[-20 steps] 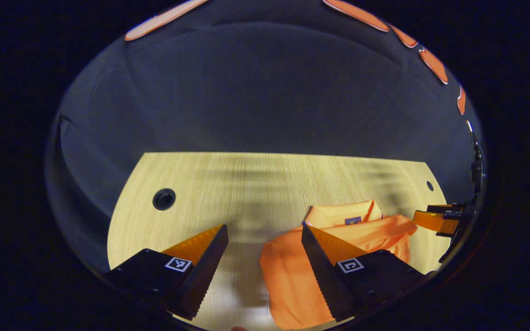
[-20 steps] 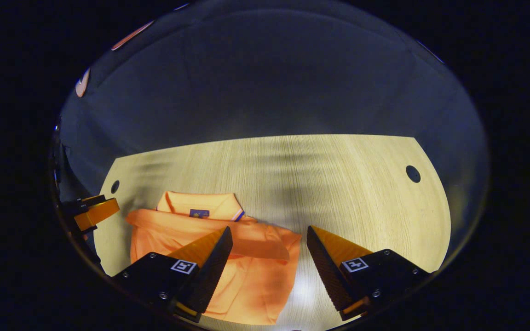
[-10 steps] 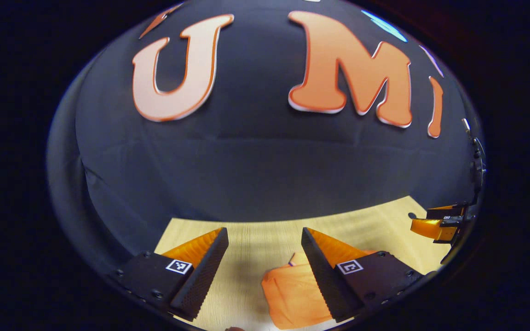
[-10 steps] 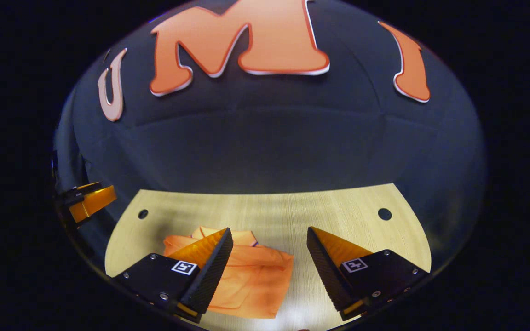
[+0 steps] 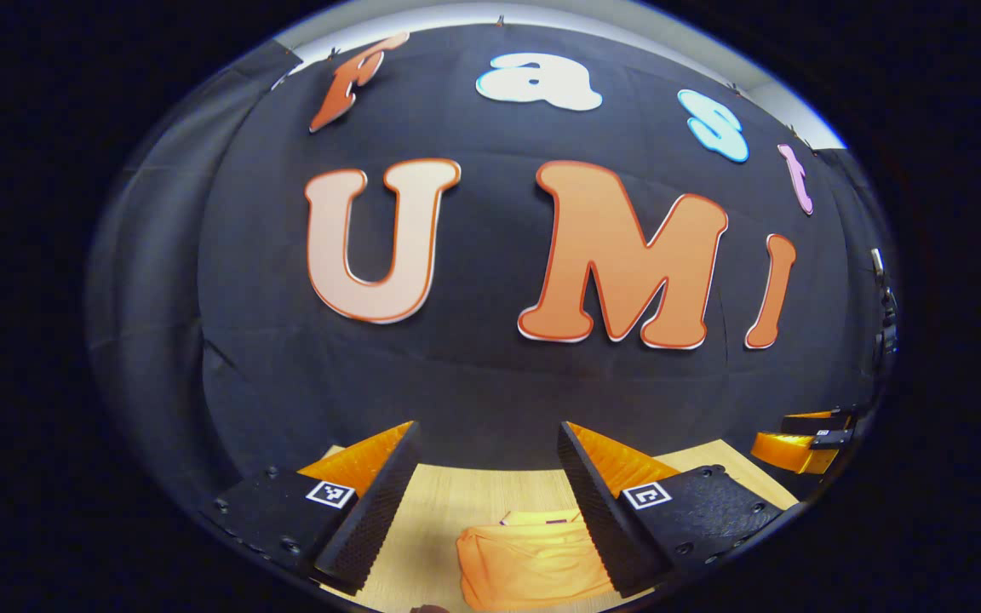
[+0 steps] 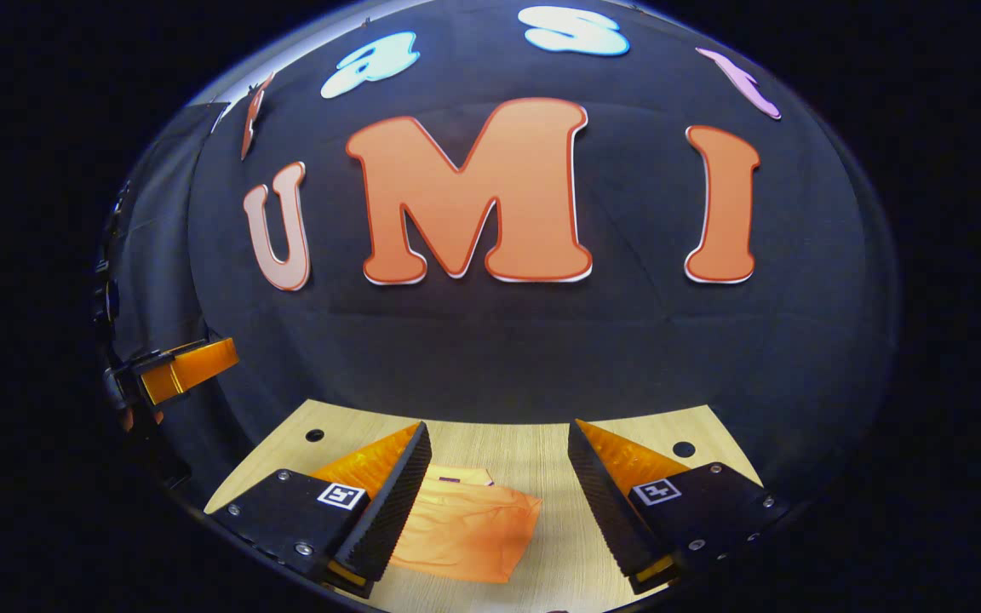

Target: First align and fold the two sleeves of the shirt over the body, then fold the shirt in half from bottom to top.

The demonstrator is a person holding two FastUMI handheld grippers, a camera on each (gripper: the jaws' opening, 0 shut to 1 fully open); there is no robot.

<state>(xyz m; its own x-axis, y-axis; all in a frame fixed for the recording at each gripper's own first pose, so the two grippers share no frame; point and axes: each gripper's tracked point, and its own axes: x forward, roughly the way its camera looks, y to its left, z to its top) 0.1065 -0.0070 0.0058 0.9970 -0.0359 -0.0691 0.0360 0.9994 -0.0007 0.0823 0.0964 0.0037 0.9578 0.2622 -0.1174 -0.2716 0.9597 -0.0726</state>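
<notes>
The orange shirt (image 5: 529,566) lies folded into a compact rectangle on the wooden table (image 5: 448,511), collar at the far end. In the left gripper view it sits low between and partly behind my left gripper's (image 5: 488,460) fingers, which stand open and hold nothing. In the right gripper view the shirt (image 6: 465,528) lies behind the left finger of my right gripper (image 6: 497,460), also open and holding nothing. Both grippers hover above and in front of the shirt, apart from it. The right gripper (image 5: 801,443) appears at the right edge of the left gripper view, the left gripper (image 6: 180,375) at the left edge of the right gripper view.
The table (image 6: 533,464) has small round holes (image 6: 314,435) (image 6: 684,449) near its far corners. The black cloth wall (image 6: 490,340) rises just behind the table's far edge.
Both grippers have lifted and tilted upward, away from the shirt. The table and shirt have dropped to the bottom of each view and the wall now takes up most of it. Both stayed open.
</notes>
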